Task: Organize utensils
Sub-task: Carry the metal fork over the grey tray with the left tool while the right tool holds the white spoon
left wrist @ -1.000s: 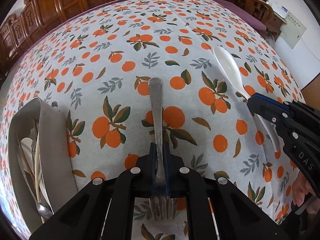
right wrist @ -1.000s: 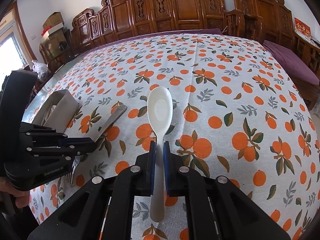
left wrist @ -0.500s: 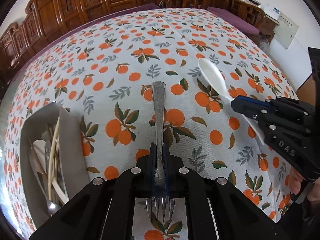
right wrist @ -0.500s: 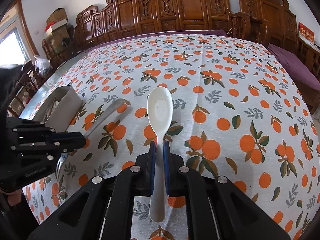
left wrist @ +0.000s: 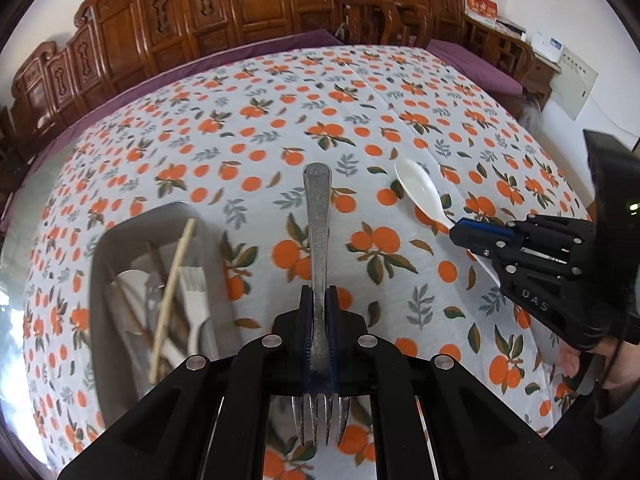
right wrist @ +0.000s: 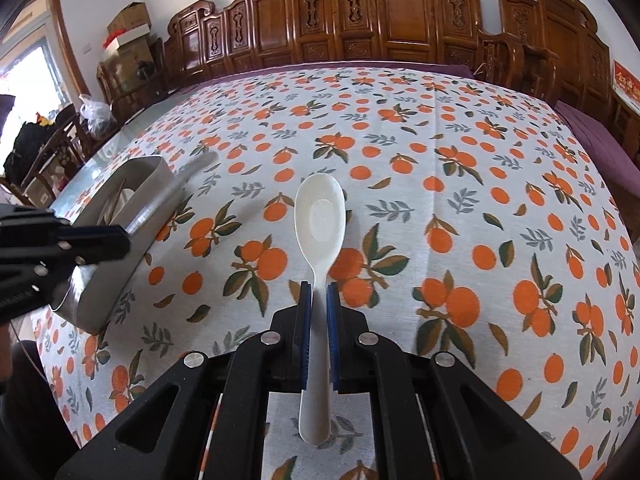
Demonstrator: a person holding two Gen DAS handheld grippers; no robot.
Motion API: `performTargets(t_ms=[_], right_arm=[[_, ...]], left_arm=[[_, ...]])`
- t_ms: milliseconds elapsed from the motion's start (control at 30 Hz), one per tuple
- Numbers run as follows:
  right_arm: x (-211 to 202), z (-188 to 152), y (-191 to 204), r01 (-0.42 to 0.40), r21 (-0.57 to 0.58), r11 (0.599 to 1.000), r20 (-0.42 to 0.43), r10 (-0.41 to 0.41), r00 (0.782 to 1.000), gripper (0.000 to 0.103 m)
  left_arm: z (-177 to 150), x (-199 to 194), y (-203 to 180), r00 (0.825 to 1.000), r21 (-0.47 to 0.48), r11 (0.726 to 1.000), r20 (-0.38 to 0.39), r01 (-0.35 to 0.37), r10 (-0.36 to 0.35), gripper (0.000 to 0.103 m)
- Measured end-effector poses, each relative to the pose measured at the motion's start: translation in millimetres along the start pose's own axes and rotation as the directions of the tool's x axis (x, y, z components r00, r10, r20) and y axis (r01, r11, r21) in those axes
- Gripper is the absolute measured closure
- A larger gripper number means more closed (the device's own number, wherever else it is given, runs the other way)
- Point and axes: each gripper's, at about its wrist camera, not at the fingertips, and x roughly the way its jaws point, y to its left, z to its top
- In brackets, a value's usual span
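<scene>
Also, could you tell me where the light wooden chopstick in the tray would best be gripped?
Probably its far end, from above: the chopstick lies slanted on top of the other utensils in the tray, and that end rises near the rim, clear of them.

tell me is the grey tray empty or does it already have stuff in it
Not empty. The tray already holds chopsticks, a white fork and other utensils.

This was a home dining room: an orange-print tablecloth (right wrist: 440,200) covered the table, carved wooden chairs (right wrist: 360,20) stood at twelve o'clock, stacked boxes (right wrist: 128,28) at ten.
</scene>
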Motion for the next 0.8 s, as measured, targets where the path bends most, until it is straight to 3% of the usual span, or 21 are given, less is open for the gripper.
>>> performTargets(t_ms=[433, 800], right_arm=[[11.9, 3.2, 26.5, -0.009, -0.051, 0.999, -0.02, 0.008, 1.0, 0.094], [11.0, 6.1, 47.2, -0.036, -0.071, 0.997, -0.011, 0.035, 0.999, 0.094]], left_arm=[[-15.9, -30.5, 51.9, 0.998, -0.062, 0.998, 0.057, -0.014, 0.017, 0.097], [-42.9, -3.7, 100.3, 0.998, -0.137, 0.989, 0.028, -0.052, 0.057, 0.097]])
